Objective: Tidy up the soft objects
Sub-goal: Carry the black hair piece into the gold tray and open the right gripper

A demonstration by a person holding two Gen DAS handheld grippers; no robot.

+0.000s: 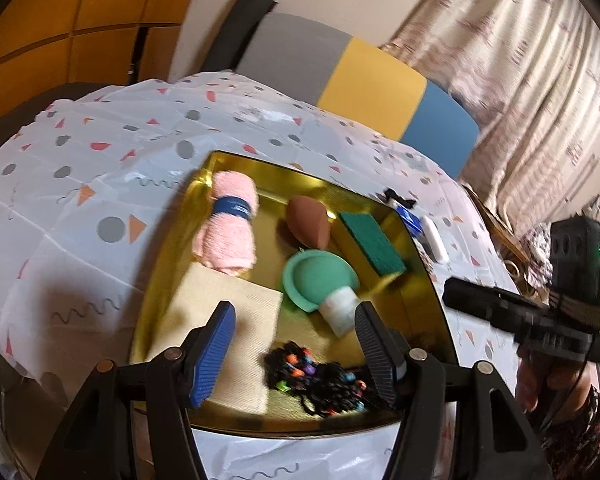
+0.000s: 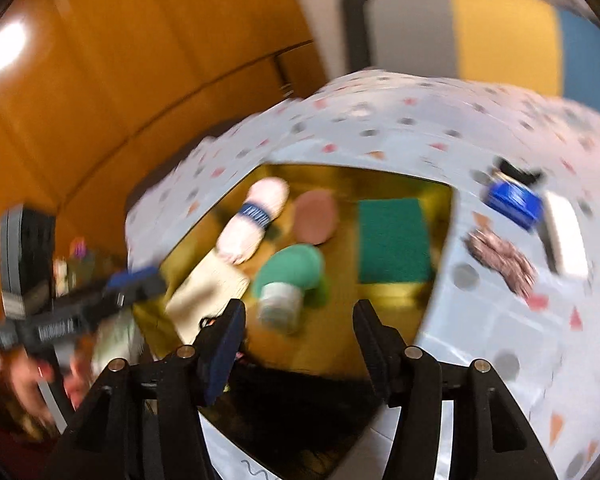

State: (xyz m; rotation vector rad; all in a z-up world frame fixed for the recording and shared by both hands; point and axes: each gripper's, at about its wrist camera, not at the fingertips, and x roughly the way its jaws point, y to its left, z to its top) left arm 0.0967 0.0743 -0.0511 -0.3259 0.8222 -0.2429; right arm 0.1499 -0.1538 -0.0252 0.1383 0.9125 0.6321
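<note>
Both pairs of fingers (image 1: 294, 344) (image 2: 296, 342) gape empty above the beaded black cord (image 1: 320, 380) in the gold tray (image 1: 428, 264).

The tray (image 1: 428, 280) is glossy gold metal, mirror-bright. A fluffy pink terry towel (image 1: 230, 232) lies in it beside a rough green scouring pad (image 1: 374, 246), a smooth matt brown sponge (image 1: 310, 220) and a ribbed beige cloth (image 1: 228, 320). The tablecloth (image 1: 100, 168) looks like creased, slick plastic.

The gold tray (image 1: 428, 264) is crowded: pink towel roll (image 1: 230, 224), brown sponge (image 1: 310, 222), green scouring pad (image 1: 374, 246), teal cup (image 1: 318, 280) and beige cloth (image 1: 228, 320) leave narrow lanes between them; the black beaded bundle (image 1: 320, 376) blocks the near edge; the bench (image 1: 80, 200) left of the tray lies bare.
</note>
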